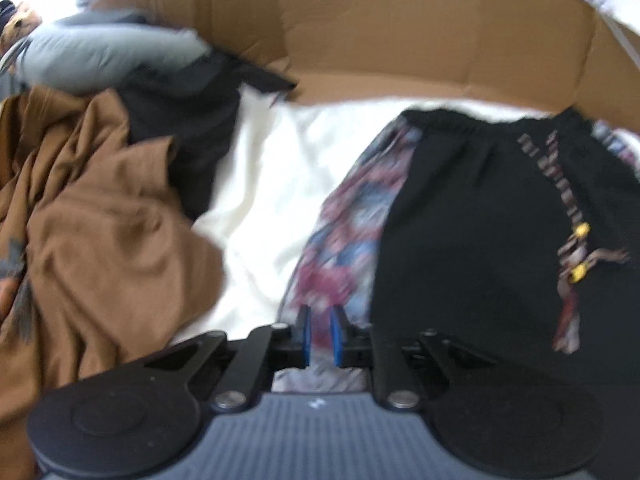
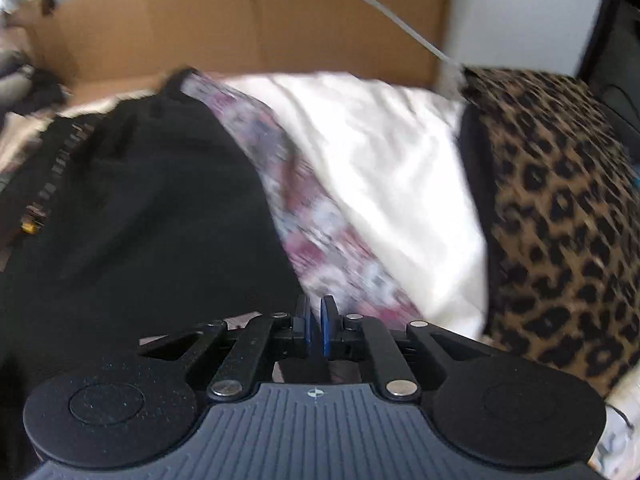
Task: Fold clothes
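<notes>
A white sheet (image 1: pixel 276 184) covers the whole working surface, and everything else is placed against it. Along the sheet's far edge stands a wall of brown cardboard (image 1: pixel 400 32). Spread flat over the sheet's middle are the black shorts (image 1: pixel 472 216), waistband toward the cardboard, with a patterned red, blue and white panel down each side and a woven drawstring (image 1: pixel 568 216) with yellow beads lying on the front. At the sheet's left side lies a heap of unfolded clothes: a brown garment (image 1: pixel 100 208) nearest, a black one (image 1: pixel 188 128) behind it and a grey one (image 1: pixel 108 60) furthest back, against the cardboard. On the sheet's right side sits a leopard-print cushion (image 2: pixel 560 208), well apart from the shorts, with a thin pale cable (image 2: pixel 380 4) running across the cardboard above it.

The left gripper (image 1: pixel 320 334) is at the near edge of the sheet, its blue-padded fingers drawn nearly together with the left patterned panel of the shorts pinched between them. The right gripper (image 2: pixel 316 328) is at the shorts' other near corner, fingers almost touching, with dark cloth between the pads where black fabric meets the right patterned panel. Both views are blurred.
</notes>
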